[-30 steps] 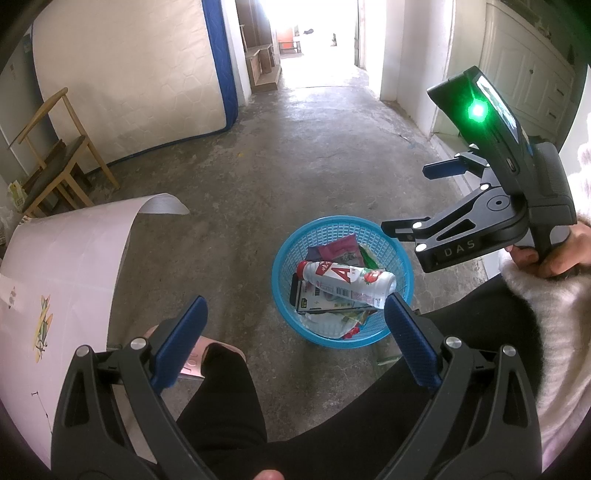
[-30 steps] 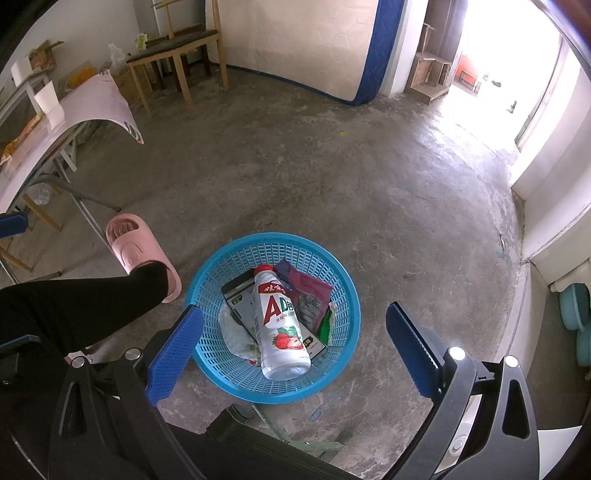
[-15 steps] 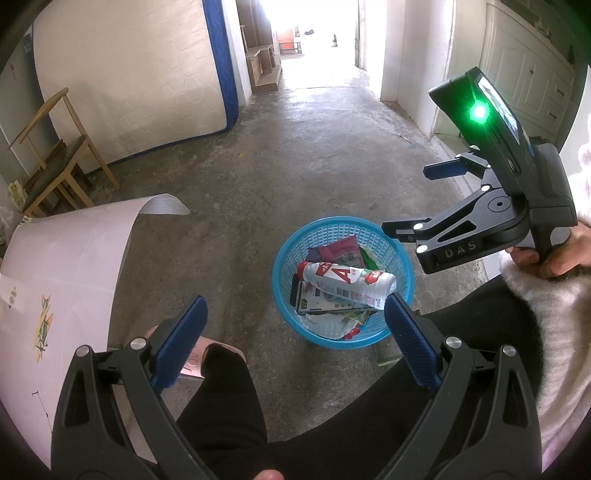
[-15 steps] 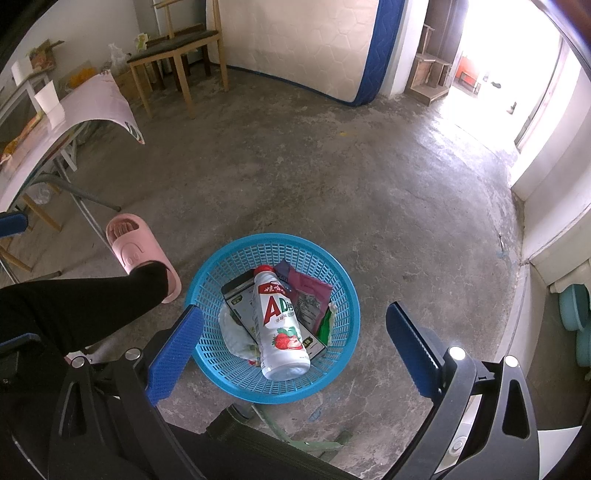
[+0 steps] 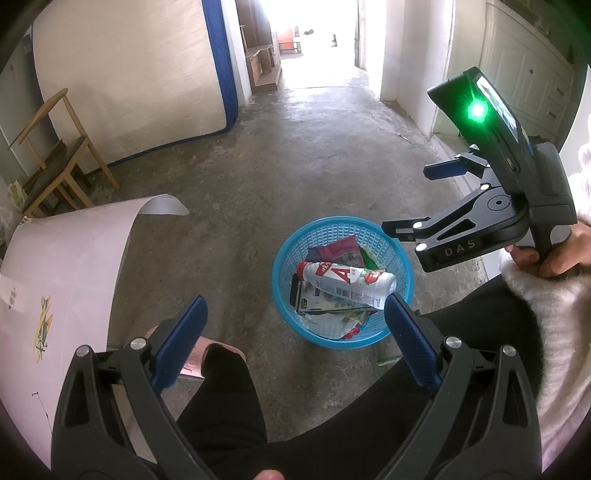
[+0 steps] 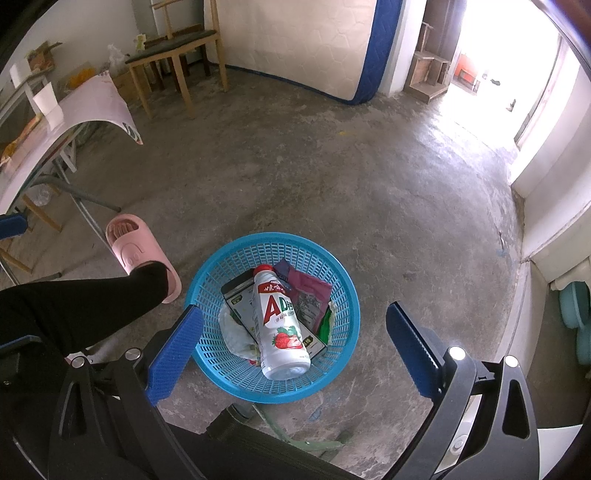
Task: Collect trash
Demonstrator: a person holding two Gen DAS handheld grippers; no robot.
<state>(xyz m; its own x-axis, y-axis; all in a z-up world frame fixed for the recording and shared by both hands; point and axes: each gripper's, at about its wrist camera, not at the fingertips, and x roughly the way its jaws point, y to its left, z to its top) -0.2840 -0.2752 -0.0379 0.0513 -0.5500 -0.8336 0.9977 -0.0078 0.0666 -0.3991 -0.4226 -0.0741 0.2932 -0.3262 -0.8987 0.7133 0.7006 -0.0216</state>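
Note:
A blue plastic basket (image 5: 334,229) (image 6: 273,247) stands on the concrete floor. Inside lie a white strawberry-drink bottle (image 5: 345,280) (image 6: 279,325), a dark carton (image 6: 236,291), a maroon snack packet (image 5: 338,251) (image 6: 308,291), a green wrapper and crumpled white paper (image 6: 232,332). My left gripper (image 5: 295,332) hangs open above and in front of the basket, nothing between its blue pads. My right gripper (image 6: 291,339) is open over the basket, empty too; in the left wrist view it (image 5: 410,199) shows at the right, held in a hand.
A person's black-trousered legs (image 5: 229,398) and a pink slipper (image 6: 136,254) are left of the basket. A table with a curling white sheet (image 5: 66,266) stands left. A wooden chair (image 5: 55,155) and an upright mattress (image 5: 140,74) are behind; the doorway (image 5: 314,33) is far ahead.

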